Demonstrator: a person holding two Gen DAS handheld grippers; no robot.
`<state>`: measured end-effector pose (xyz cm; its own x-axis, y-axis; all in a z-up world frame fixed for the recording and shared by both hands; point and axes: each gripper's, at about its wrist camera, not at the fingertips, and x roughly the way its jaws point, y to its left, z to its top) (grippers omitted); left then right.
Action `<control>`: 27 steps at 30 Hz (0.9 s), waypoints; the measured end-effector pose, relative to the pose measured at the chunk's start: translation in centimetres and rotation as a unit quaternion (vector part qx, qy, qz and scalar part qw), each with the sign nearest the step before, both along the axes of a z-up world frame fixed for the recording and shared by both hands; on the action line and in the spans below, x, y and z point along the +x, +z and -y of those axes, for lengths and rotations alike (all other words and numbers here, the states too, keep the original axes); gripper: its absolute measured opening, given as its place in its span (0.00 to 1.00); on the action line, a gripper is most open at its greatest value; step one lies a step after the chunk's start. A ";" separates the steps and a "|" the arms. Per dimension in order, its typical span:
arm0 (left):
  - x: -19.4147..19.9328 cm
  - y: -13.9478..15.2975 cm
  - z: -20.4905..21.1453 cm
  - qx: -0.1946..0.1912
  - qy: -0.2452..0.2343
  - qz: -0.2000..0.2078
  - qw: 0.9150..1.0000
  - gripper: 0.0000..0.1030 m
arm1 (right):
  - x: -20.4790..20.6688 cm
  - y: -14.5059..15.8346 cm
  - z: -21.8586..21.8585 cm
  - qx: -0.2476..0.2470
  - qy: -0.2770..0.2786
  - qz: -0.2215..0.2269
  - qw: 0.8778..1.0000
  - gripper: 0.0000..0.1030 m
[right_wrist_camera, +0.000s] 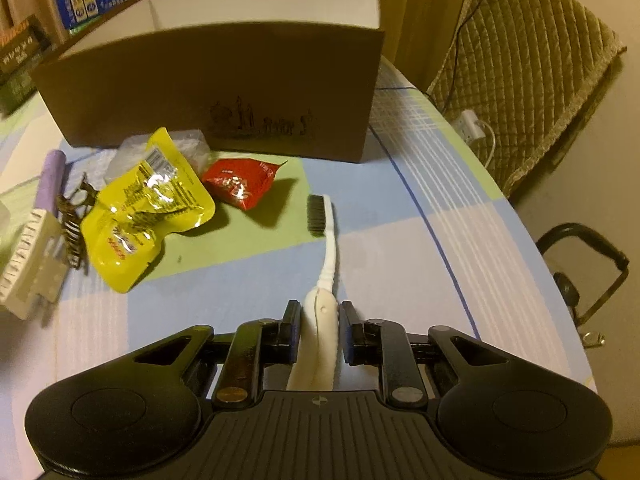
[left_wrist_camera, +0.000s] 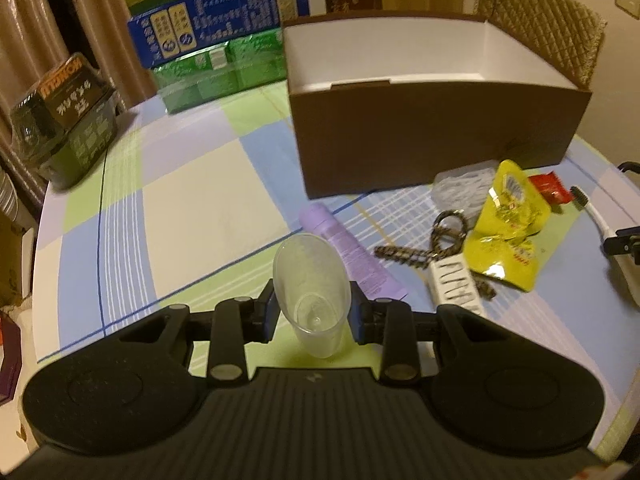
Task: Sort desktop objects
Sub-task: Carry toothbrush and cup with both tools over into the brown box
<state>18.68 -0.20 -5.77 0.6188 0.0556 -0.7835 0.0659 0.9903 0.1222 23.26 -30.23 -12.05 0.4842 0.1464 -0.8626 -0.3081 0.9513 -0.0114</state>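
Observation:
In the left wrist view my left gripper (left_wrist_camera: 314,306) is shut on a clear plastic cup (left_wrist_camera: 312,280), which tilts away from me above the checked tablecloth. In the right wrist view my right gripper (right_wrist_camera: 320,320) is shut on the handle of a white toothbrush (right_wrist_camera: 327,240); its dark bristle head points toward the open brown box (right_wrist_camera: 220,88). The same brown box (left_wrist_camera: 420,140) stands ahead of the cup, to the right. Loose on the cloth lie a yellow pouch (right_wrist_camera: 148,208), a red packet (right_wrist_camera: 240,182), a purple tube (left_wrist_camera: 352,252), a patterned hair clip (left_wrist_camera: 404,256) and a white ribbed item (left_wrist_camera: 456,284).
Blue and green cartons (left_wrist_camera: 220,28) are stacked at the back left, with a dark wrapped package (left_wrist_camera: 68,120) at the left edge. A quilted chair (right_wrist_camera: 520,60) stands beyond the table's curved right edge. A crumpled clear bag (left_wrist_camera: 460,188) lies by the box.

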 end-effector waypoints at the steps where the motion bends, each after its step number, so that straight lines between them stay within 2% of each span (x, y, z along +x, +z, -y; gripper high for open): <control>1: -0.1 0.4 0.2 0.000 -0.003 0.004 1.000 0.28 | -0.2 0.5 0.2 0.005 -0.001 0.002 1.000 0.16; 10: 0.5 3.8 2.1 -0.011 -0.039 0.046 0.998 0.28 | -0.2 5.4 0.7 0.062 -0.001 0.028 0.998 0.16; 15: 1.8 5.5 3.5 -0.014 -0.062 0.071 0.995 0.28 | 0.8 8.3 -0.1 0.099 0.024 0.044 0.994 0.16; 21: 4.6 7.7 5.2 -0.023 -0.075 0.099 0.992 0.28 | 3.9 11.6 -1.6 0.159 0.048 0.059 0.984 0.16; 27: 8.4 9.7 6.9 -0.032 -0.090 0.125 0.988 0.28 | 8.2 14.3 -4.0 0.177 0.071 0.084 0.978 0.16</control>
<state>27.05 -7.15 3.91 0.7883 -0.1166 -0.6042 0.2164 0.9717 0.0948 31.42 -26.19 2.21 0.5679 0.4977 -0.6556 -0.4601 0.8524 0.2486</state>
